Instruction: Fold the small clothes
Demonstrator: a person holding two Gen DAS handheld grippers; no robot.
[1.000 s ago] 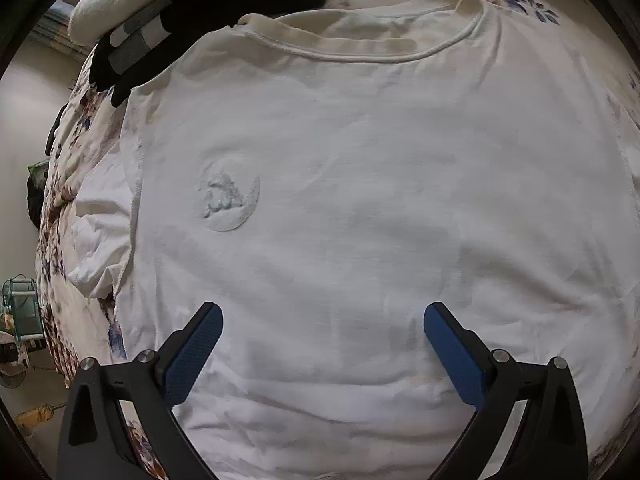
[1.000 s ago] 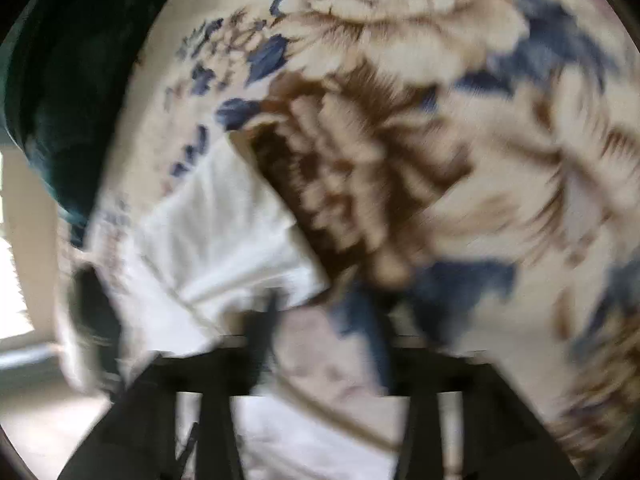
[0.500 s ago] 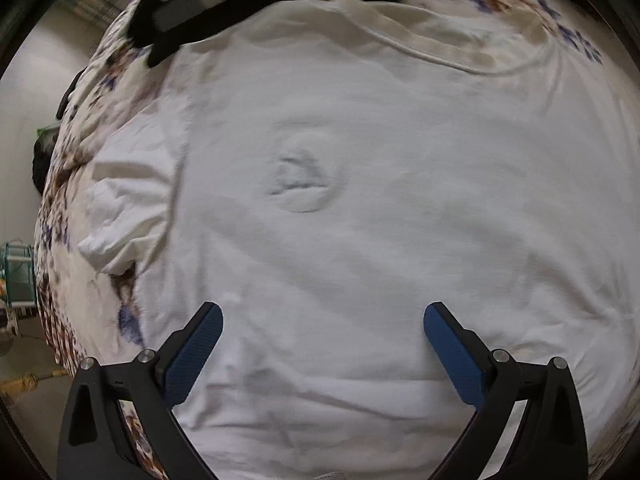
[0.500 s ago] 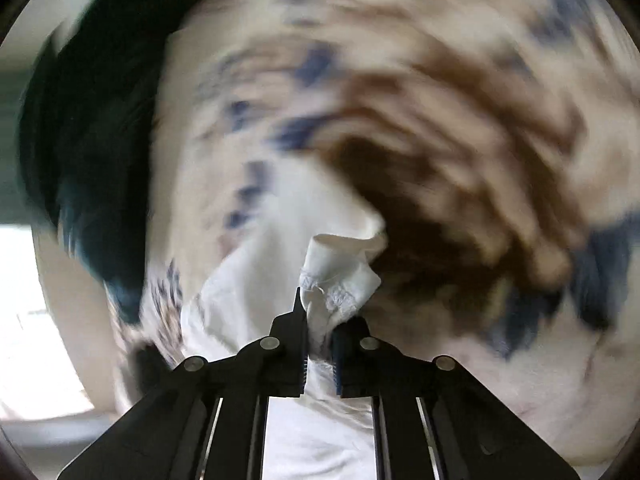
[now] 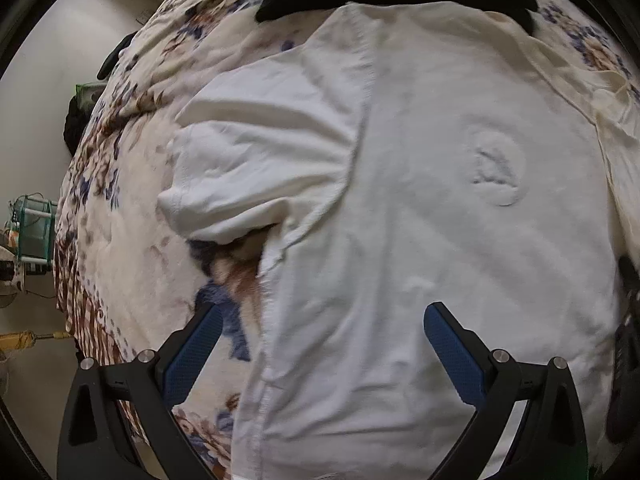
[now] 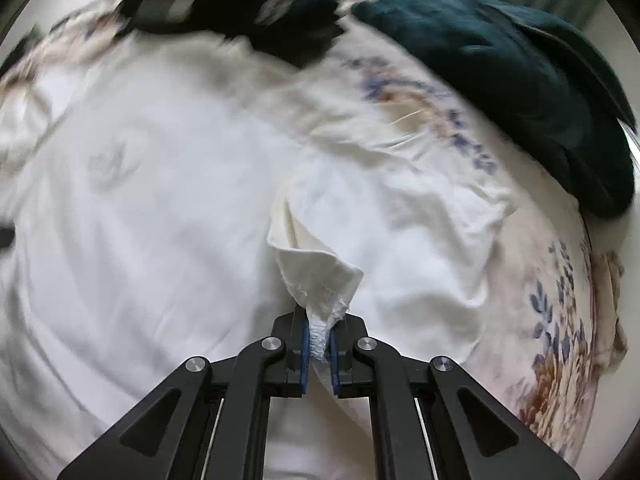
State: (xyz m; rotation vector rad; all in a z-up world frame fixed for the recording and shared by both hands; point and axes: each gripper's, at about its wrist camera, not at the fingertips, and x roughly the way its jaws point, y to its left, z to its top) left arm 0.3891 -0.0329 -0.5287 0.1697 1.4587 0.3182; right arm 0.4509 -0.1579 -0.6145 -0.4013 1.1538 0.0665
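Pinching a bunched fold of the white shirt (image 6: 168, 216) between its blue pads, the right gripper (image 6: 320, 342) has its jaws clenched tight on the cloth, which rises out of them in a small peak. Beyond that peak the right sleeve (image 6: 452, 216) lies crumpled on the floral quilt (image 6: 560, 320). The shirt spreads flat across the quilt, a faint round emblem (image 6: 108, 162) on its chest. Farther off, a dark teal garment (image 6: 520, 80) sits heaped at the quilt's far right, and a black garment (image 6: 288, 36), blurred, lies past the collar.

In the left wrist view, the left gripper (image 5: 320, 332) hangs with jaws spread wide and holding nothing, one finger over the quilt, the other over the shirt's body. Ahead of it the left sleeve (image 5: 260, 160) lies rumpled, with the emblem (image 5: 498, 168) to its right.
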